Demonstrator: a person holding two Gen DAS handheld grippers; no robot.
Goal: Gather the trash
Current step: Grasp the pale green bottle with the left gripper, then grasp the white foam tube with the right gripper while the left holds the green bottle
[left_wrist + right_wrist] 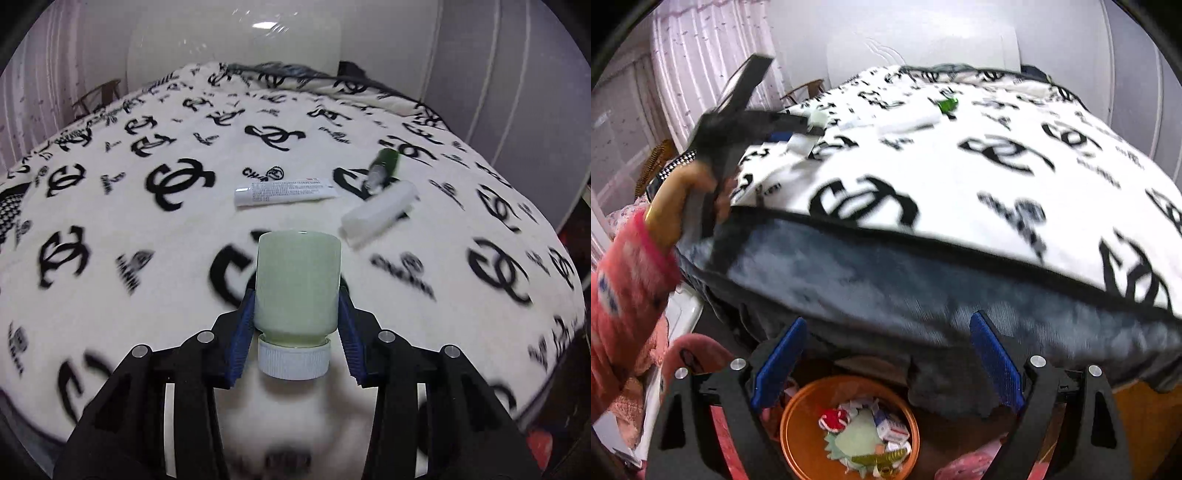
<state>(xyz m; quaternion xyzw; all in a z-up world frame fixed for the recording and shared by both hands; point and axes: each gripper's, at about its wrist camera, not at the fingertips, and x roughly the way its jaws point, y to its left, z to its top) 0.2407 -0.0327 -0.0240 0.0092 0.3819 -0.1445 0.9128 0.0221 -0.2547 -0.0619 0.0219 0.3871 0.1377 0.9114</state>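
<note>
My left gripper (297, 295) is shut on a pale green bottle (297, 284) with a white ribbed cap; both blue pads press its sides, cap toward the camera. It hangs over the white blanket with black logos (110, 229). Farther on the blanket lie a white tube (284, 192), a white plastic container (380, 212) and a small dark green bottle (386, 162). My right gripper (888, 321) is open with nothing between its fingers, above an orange bin (790, 424) that holds several scraps. In the right wrist view, a hand in a pink sleeve (624, 280) carries the left gripper (798, 129).
The bed's grey blanket edge (886, 288) hangs over the bin at the bedside. A pink object (698, 354) sits left of the bin on the floor. A white headboard (236, 37) and wall stand behind the bed, curtains (701, 55) and a wooden chair (805, 88) to the left.
</note>
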